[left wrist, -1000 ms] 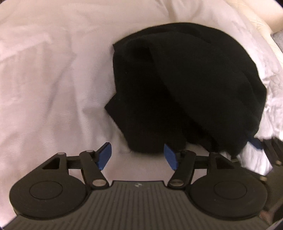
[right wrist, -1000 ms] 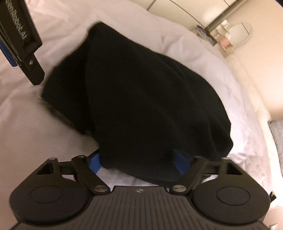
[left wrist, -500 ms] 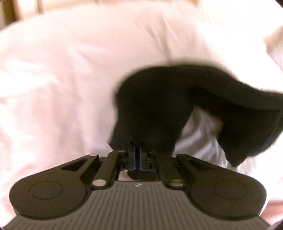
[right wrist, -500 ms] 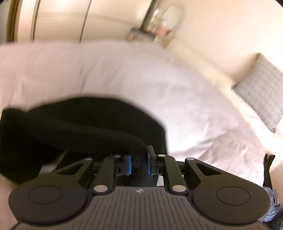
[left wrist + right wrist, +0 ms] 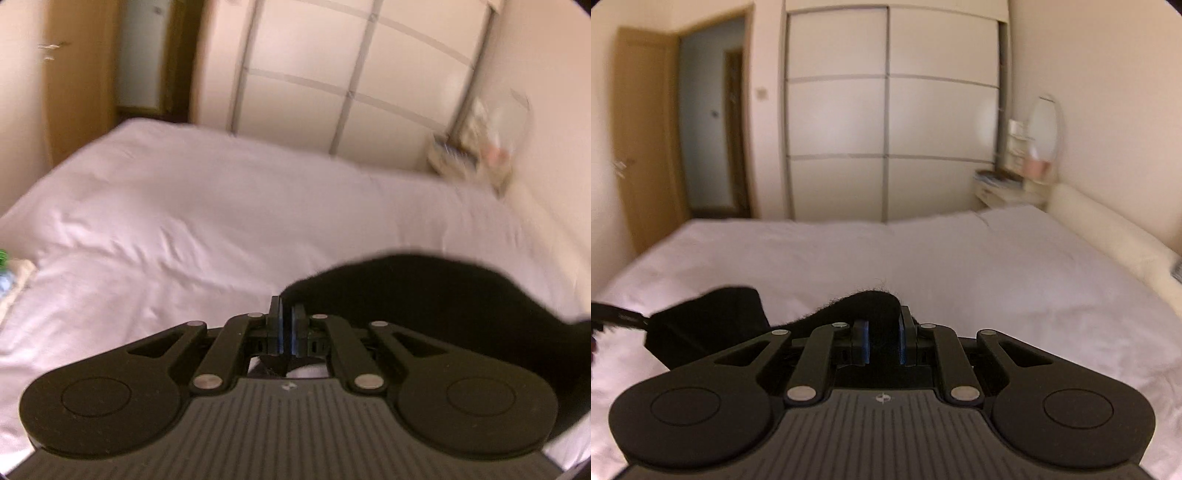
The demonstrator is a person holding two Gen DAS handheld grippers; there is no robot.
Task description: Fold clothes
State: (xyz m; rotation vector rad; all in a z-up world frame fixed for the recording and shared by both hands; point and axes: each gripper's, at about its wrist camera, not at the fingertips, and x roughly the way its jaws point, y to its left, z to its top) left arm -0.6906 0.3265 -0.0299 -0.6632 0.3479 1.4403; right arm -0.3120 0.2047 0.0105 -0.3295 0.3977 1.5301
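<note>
Black knit garment [image 5: 436, 291] hangs lifted above a white-sheeted bed [image 5: 221, 206], strung between two pairs of hand-held tongs. The left tongs [image 5: 286, 325] are clenched tight on a thin edge of the cloth; the right tongs [image 5: 882, 338] grip a thicker, fuzzy bunch of it [image 5: 864, 306], their blue pads pressed to either side. The fabric looks soft and limp, light enough to be carried by its edge, and likely to sag and swing between the two holds; how far it hangs below the tongs cannot be seen. Corners or hem ends seem the sensible places to grip, as taken here. Its long axis appears to run left to right, from one pair of tongs to the other, roughly level. Farther off stand a pale sliding wardrobe [image 5: 890, 110] and an open wooden door [image 5: 646, 140] at far left, and a small bedside stand with an oval mirror [image 5: 1043, 129] at far right.
</note>
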